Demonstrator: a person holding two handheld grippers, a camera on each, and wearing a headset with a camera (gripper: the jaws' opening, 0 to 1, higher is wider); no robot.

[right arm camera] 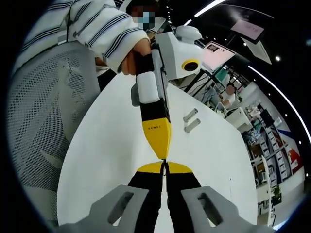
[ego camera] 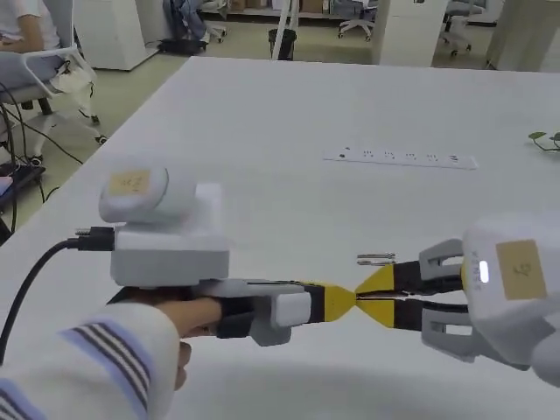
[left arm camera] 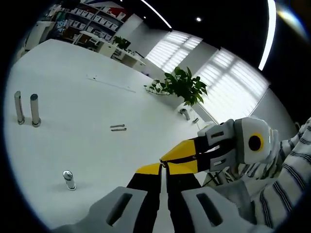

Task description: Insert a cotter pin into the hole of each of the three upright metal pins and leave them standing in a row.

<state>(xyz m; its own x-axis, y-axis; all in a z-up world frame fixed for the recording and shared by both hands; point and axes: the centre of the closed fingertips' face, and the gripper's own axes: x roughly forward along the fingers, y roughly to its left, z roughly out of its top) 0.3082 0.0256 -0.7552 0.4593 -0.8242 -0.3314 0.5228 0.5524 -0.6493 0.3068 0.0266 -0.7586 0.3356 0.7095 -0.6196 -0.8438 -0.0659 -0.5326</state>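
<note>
Where left gripper point(ego camera: 346, 297) and right gripper point(ego camera: 367, 294) touch tips, fingers point(ego camera: 331, 300) pinched narrow.
Cotter pins point(ego camera: 376, 258) lie on the worktop point(ego camera: 262, 131) at twelve o'clock.

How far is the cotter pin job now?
Nothing looks done: the metal pins stand two together, one apart, none visibly pinned. Two cotter pins lie on the table. The left hand-held gripper and right hand-held gripper are shut tip to tip, contents unclear. All three insertions remain.

Power strip point(ego camera: 400, 158) on white table point(ego camera: 262, 114) — leafy plant point(left arm camera: 181, 85) at its edge
</note>
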